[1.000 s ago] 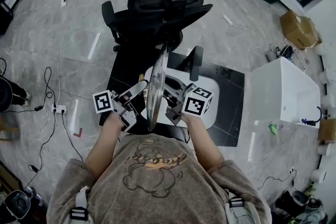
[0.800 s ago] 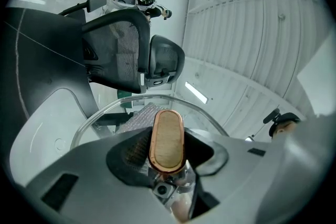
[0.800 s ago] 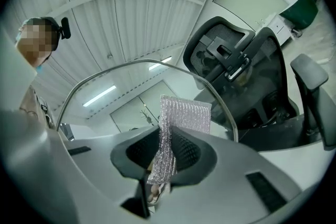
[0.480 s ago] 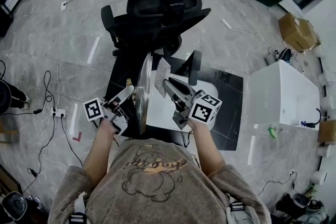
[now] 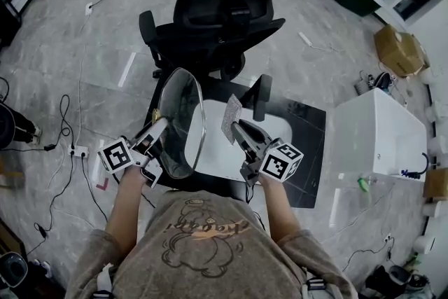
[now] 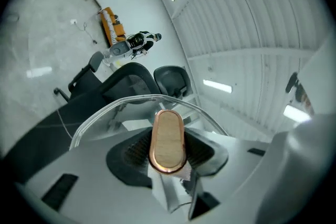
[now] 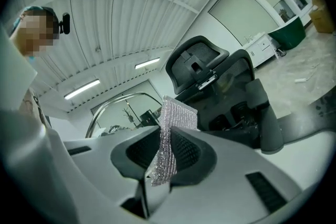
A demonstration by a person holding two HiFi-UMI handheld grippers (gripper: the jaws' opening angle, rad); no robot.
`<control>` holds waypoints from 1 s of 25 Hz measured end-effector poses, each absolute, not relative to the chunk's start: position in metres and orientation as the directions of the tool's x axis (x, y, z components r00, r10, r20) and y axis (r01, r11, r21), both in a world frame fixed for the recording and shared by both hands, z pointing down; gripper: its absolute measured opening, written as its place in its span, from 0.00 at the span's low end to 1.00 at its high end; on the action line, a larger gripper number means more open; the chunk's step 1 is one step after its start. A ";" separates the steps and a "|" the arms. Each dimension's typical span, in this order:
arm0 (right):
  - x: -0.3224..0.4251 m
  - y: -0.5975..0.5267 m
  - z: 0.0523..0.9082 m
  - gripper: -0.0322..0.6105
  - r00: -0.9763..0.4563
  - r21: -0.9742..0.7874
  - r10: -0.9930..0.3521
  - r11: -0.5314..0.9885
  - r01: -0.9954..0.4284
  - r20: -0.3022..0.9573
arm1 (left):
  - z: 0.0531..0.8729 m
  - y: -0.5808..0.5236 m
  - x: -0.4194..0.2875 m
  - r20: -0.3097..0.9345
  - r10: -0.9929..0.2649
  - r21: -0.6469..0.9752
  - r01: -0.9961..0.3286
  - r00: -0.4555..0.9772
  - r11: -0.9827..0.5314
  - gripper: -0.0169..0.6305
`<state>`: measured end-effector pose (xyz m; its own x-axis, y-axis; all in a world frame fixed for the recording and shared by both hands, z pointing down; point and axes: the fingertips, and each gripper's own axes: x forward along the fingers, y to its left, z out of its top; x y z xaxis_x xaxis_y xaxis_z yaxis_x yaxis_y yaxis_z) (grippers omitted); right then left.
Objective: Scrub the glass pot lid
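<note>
A grey stone-look floor (image 5: 91,59) runs round a black chair (image 5: 217,17), and in front of it a white table (image 5: 227,154) stands on a dark mat. The lid (image 5: 178,115) is held up in the air over the table's left edge, standing nearly on edge with its glass facing right. The left gripper (image 5: 155,136) is clamped on its handle (image 6: 167,139), an oblong wooden knob with a copper rim, the pads pressing its flanks. The right gripper (image 5: 243,135) is pinched shut on a silvery scrub pad (image 5: 231,115), which stands just beside the glass, apparently not touching. The lid looks stiff, fairly heavy and breakable, and the glass would be slick, so the knob seems the only sound place to hold it. Held only there, it may twist under a hard rub, so light strokes near the centre are likely safer. The pad looks soft and light.
</note>
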<state>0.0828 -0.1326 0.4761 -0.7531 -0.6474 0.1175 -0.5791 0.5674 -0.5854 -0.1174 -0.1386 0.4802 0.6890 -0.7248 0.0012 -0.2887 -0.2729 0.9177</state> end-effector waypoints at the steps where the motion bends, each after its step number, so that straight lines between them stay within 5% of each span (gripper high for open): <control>1: 0.080 -0.131 0.480 0.18 -0.751 -0.576 -0.647 0.565 -0.590 0.133 | 0.482 -0.140 -0.119 0.073 -0.731 0.870 -0.402 0.679 -0.286 0.30; 4: 0.076 -0.127 0.491 0.18 -0.730 -0.542 -0.658 0.551 -0.634 0.185 | 0.490 -0.141 -0.123 0.281 -0.762 0.669 -0.688 0.584 -0.281 0.30; 7: 0.076 -0.127 0.497 0.18 -0.696 -0.510 -0.685 0.529 -0.678 0.215 | 0.495 -0.142 -0.125 0.395 -0.778 0.491 -0.828 0.489 -0.272 0.30; 25: 0.069 -0.124 0.502 0.18 -0.586 -0.410 -0.759 0.456 -0.790 0.283 | 0.606 -0.176 -0.113 0.646 -0.641 0.289 -0.910 0.415 -0.297 0.30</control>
